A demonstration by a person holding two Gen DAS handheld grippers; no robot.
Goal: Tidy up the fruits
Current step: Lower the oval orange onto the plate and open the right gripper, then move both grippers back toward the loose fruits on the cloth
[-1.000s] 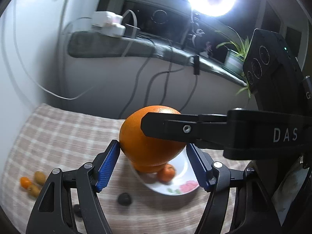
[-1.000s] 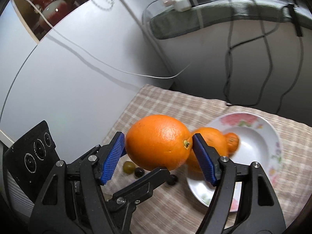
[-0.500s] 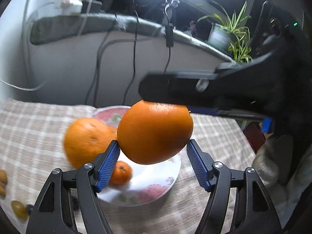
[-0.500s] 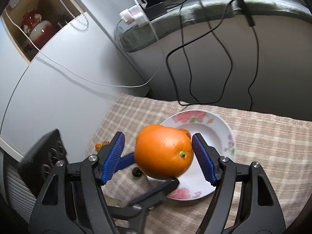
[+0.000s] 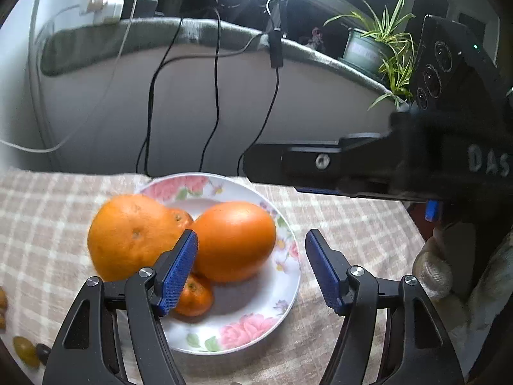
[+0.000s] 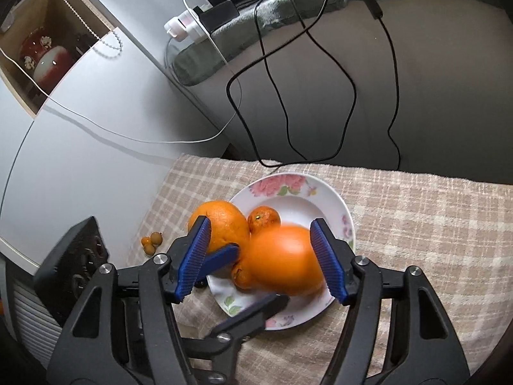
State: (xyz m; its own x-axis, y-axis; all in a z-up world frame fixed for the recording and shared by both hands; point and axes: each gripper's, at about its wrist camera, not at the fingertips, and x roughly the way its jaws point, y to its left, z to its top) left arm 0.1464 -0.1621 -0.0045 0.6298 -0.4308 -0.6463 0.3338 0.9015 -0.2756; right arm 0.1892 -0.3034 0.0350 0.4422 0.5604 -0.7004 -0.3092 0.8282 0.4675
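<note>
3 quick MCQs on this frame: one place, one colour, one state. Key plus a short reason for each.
1. Where is the smooth large orange?
A. In the floral plate
B. On the checked cloth beside the plate
C. On the window ledge

2. What colour are the pads on the left claw?
A. Red
B. Green
C. Blue

3. What state is the right claw in?
A. Shut on the smooth large orange
B. Open, with the orange below and between its fingers
C. Shut on nothing

Key:
1 A: the orange sits in the plate's bowl, against the bumpy orange and a small mandarin.
2 C: both ribbed pads are plainly blue.
3 B: the fingers stand wide apart, and a gap shows between the left pad and the orange.
</note>
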